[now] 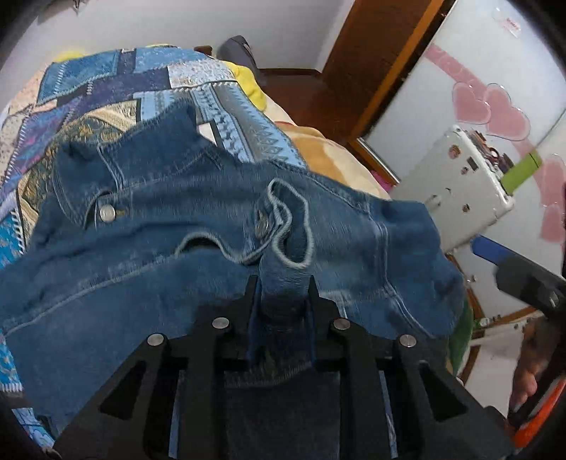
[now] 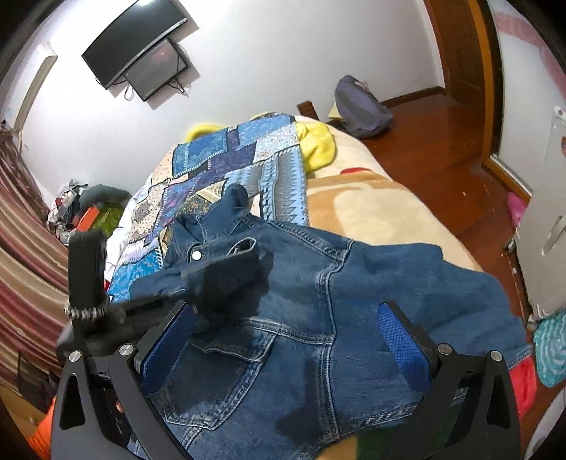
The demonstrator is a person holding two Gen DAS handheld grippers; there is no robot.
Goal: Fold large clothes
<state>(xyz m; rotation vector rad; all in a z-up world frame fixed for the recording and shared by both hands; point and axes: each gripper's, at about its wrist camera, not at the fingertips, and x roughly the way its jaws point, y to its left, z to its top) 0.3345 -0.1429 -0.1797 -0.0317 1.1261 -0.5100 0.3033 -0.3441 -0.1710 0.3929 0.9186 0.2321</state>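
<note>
No text can be read in these pictures. In the left wrist view, a small red label [image 1: 512, 25] stands on the white wardrobe door [image 1: 470, 53], but its letters are too small and blurred to read. The two dark screens [image 2: 141, 60] on the wall in the right wrist view show no words or numbers.

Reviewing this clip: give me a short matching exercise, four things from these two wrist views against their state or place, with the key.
Things:
1. left gripper
2. right gripper
3. denim jacket
4. purple backpack

States or places:
A. jaws wide apart, holding nothing
B. on the wooden floor beyond the bed
C. clamped on a fold of denim
D. spread over the bed

Pairs: 1-C, 2-A, 3-D, 4-B
</note>
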